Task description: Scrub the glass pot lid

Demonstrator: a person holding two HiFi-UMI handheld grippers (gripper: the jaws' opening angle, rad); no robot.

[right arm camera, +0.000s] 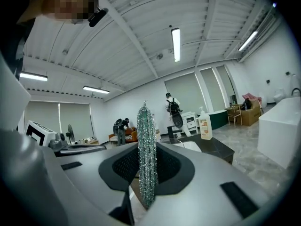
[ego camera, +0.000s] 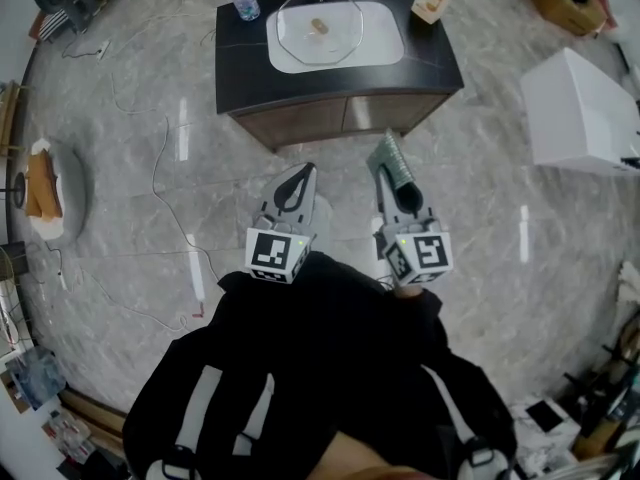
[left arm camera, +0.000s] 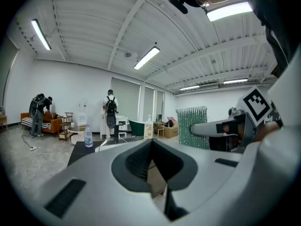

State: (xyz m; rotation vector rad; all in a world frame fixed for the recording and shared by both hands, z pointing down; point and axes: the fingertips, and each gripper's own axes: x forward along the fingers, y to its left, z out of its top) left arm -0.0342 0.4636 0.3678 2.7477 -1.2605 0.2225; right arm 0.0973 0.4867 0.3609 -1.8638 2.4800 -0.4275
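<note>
Scrubber pad [right arm camera: 146, 145], green and glittery, is pinched edge-on in the right gripper [ego camera: 393, 176]; the left gripper [ego camera: 298, 180] has its jaws pressed together on nothing. Both hang over the floor well short of the sink cabinet [ego camera: 330, 88], while the glass pot lid [ego camera: 318, 26] lies across the basin on that cabinet's top, well apart from the pad. Judged step: approach, scrubbing not begun; the next move calls for carrying the pad forward and laying it onto the glass.
</note>
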